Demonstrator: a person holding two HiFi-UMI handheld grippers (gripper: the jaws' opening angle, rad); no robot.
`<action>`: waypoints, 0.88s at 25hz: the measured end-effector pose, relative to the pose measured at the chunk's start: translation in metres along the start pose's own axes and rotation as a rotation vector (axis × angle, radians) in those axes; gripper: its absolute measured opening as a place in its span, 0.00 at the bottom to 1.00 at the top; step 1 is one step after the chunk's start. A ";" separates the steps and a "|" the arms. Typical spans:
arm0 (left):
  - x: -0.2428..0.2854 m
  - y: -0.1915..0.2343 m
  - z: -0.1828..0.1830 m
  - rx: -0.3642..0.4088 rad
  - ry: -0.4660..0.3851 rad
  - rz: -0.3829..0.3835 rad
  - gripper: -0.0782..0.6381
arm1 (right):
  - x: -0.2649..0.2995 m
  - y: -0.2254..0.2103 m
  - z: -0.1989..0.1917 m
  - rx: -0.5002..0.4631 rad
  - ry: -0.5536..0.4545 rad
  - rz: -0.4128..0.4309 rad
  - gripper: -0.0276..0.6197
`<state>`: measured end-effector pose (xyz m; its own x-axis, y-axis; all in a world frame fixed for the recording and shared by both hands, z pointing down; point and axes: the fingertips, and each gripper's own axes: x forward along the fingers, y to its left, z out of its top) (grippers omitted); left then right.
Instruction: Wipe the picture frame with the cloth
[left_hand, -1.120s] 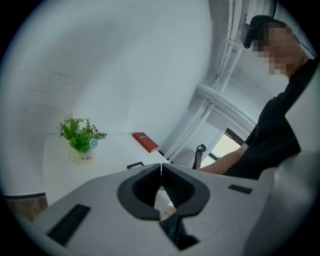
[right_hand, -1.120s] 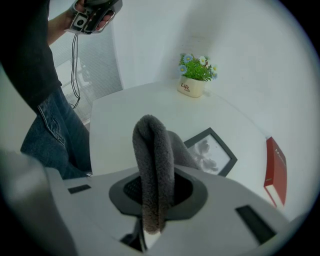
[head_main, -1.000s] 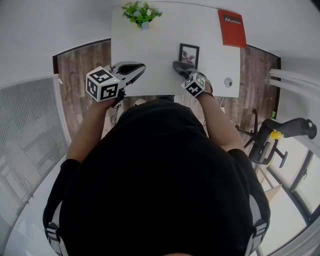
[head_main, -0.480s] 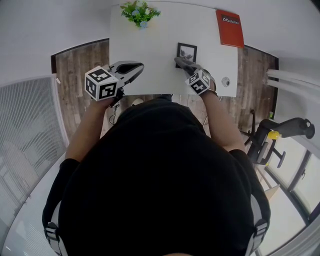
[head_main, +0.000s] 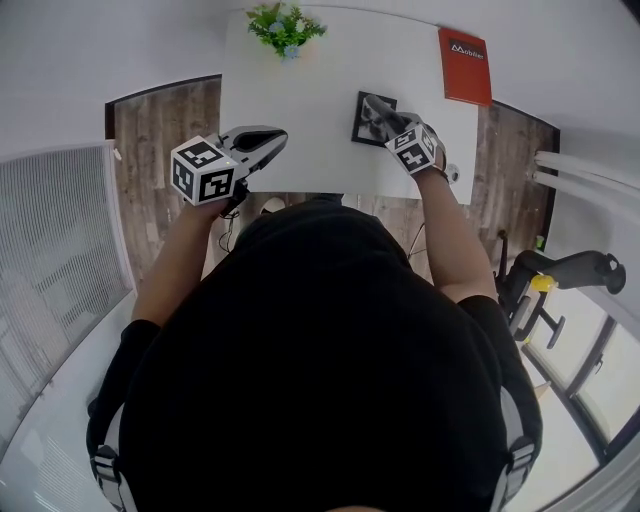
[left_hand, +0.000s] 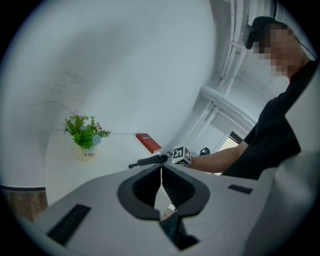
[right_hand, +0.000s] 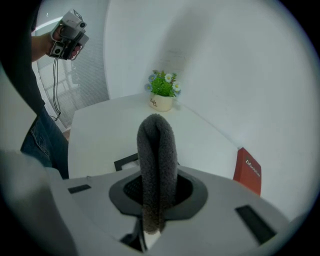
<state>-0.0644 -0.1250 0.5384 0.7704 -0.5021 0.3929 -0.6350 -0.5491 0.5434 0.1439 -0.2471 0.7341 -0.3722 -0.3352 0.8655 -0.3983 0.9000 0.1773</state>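
A black picture frame (head_main: 364, 120) lies flat on the white table (head_main: 300, 110), right of the middle. My right gripper (head_main: 389, 113) hovers over the frame's right part, shut on a folded dark grey cloth (right_hand: 156, 165) that sticks out between its jaws. In the right gripper view only a corner of the picture frame (right_hand: 125, 162) shows, left of the cloth. My left gripper (head_main: 268, 136) is held above the table's near left edge, its jaws closed together with nothing in them. The left gripper (left_hand: 161, 176) looks across at the right gripper's marker cube (left_hand: 181, 156).
A small potted plant (head_main: 284, 27) stands at the table's far edge. A red book (head_main: 465, 66) lies at the far right corner, and a small round white object (head_main: 452, 172) sits near the right front corner. Wooden floor flanks the table; a black chair (head_main: 560, 275) stands at right.
My right gripper has moved forward and to the right with the cloth, from the frame's near edge onto its right part. The left gripper has barely moved.
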 end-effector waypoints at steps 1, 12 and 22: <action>0.000 0.001 0.000 -0.004 -0.002 0.004 0.12 | 0.002 -0.005 0.002 -0.005 0.000 -0.004 0.11; 0.006 0.004 -0.001 -0.045 -0.020 0.043 0.12 | 0.018 -0.043 0.006 -0.097 0.034 -0.038 0.11; 0.013 0.007 -0.007 -0.071 -0.017 0.061 0.13 | 0.043 -0.041 -0.020 -0.223 0.114 -0.023 0.11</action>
<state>-0.0584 -0.1306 0.5529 0.7289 -0.5446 0.4149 -0.6747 -0.4683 0.5705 0.1612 -0.2927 0.7732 -0.2629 -0.3342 0.9051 -0.2064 0.9359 0.2856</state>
